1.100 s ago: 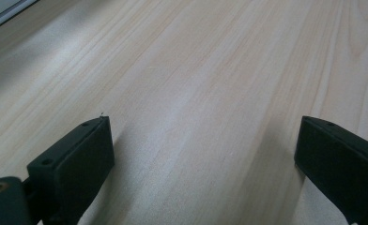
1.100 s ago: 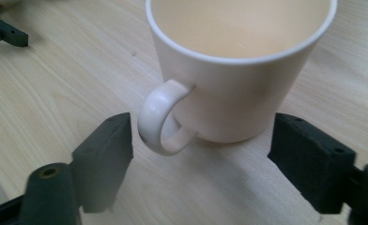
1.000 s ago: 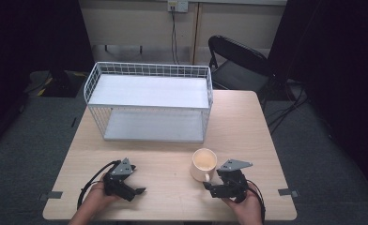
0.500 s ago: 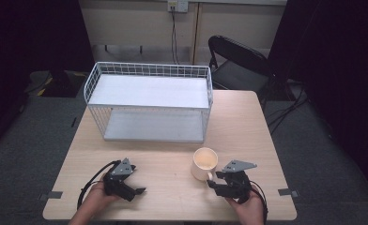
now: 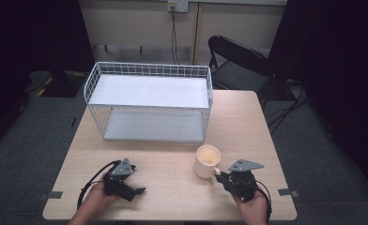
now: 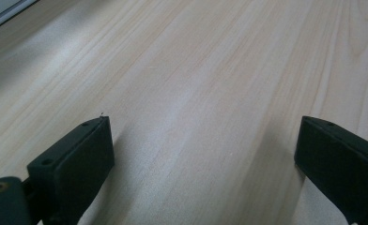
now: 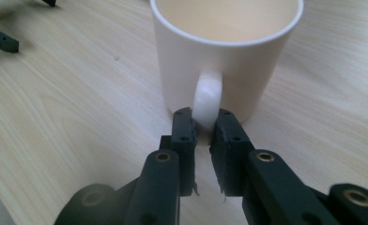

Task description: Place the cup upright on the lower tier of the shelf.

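A cream mug (image 5: 206, 161) stands upright on the wooden table (image 5: 238, 122), right of centre near the front. In the right gripper view the mug (image 7: 224, 56) is close ahead, and its handle (image 7: 206, 96) is pinched between the two jaws. My right gripper (image 5: 218, 176) (image 7: 203, 119) is shut on that handle, held low at the table's front right. At the front left, my left gripper (image 5: 137, 191) (image 6: 201, 126) rests open on the bare wood with nothing between its jaws.
A white wire rack (image 5: 149, 70) with an upper and a lower shelf stands across the back half of the table. A black chair (image 5: 238, 56) sits behind the table's far right corner. Bare wood lies between the two grippers.
The right gripper and the mug have shifted slightly to the right. The left gripper has stayed put.
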Demonstrator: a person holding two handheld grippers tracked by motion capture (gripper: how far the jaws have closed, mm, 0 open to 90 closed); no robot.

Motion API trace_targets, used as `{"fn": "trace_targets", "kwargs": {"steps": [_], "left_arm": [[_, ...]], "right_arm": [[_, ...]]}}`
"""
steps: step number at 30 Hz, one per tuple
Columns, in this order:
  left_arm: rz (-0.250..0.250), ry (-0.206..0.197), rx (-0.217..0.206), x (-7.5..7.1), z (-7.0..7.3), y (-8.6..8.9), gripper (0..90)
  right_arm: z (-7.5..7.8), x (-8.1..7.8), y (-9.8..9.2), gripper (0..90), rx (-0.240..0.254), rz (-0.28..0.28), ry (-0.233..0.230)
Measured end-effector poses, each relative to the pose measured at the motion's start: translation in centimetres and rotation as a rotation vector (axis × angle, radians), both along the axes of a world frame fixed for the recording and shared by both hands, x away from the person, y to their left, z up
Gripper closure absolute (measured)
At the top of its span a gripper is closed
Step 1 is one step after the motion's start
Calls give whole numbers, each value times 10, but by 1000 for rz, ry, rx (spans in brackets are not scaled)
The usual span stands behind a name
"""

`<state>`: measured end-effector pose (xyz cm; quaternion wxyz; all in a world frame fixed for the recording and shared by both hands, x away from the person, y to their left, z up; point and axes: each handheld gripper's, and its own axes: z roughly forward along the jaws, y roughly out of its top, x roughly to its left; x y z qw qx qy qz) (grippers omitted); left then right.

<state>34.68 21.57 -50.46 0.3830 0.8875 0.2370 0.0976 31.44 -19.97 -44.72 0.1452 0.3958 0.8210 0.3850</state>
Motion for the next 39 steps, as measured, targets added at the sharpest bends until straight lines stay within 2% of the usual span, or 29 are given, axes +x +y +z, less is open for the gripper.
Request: {"fn": "trace_targets", "kwargs": {"steps": [2, 9, 14, 21, 22, 25, 28, 31, 32, 37, 38, 39], "left_arm": [[0, 0, 0, 0, 0, 0, 46], [0, 0, 1, 0, 0, 0, 46], [0, 0, 0, 0, 0, 0, 46], [0, 0, 0, 0, 0, 0, 46], [0, 0, 0, 0, 0, 0, 46], [1, 0, 1, 0, 0, 0, 46], [0, 0, 0, 0, 0, 0, 46], [0, 0, 0, 0, 0, 0, 46], [1, 0, 1, 0, 0, 0, 46], [0, 0, 0, 0, 0, 0, 46], [1, 0, 1, 0, 0, 0, 46], [1, 0, 1, 0, 0, 0, 46]], "right_arm": [[1, 1, -2, 803, -9, 4, -30], [8, -1, 2, 808, -4, 33, -75], [8, 1, 3, 807, -7, 39, -71], [0, 2, -4, 790, -8, 6, -43], [-3, 3, -6, 756, -6, -8, -33], [-4, 3, -6, 734, -11, -18, -34], [-4, 5, -4, 634, -14, -47, -37], [-4, 7, -3, 609, -14, -53, -36], [-5, 9, -1, 599, -13, -52, -22], [-9, 13, 0, 639, -23, -72, -12], [-10, 13, 1, 783, -16, -58, -13], [-10, 13, 1, 783, -16, -58, -13]]}}
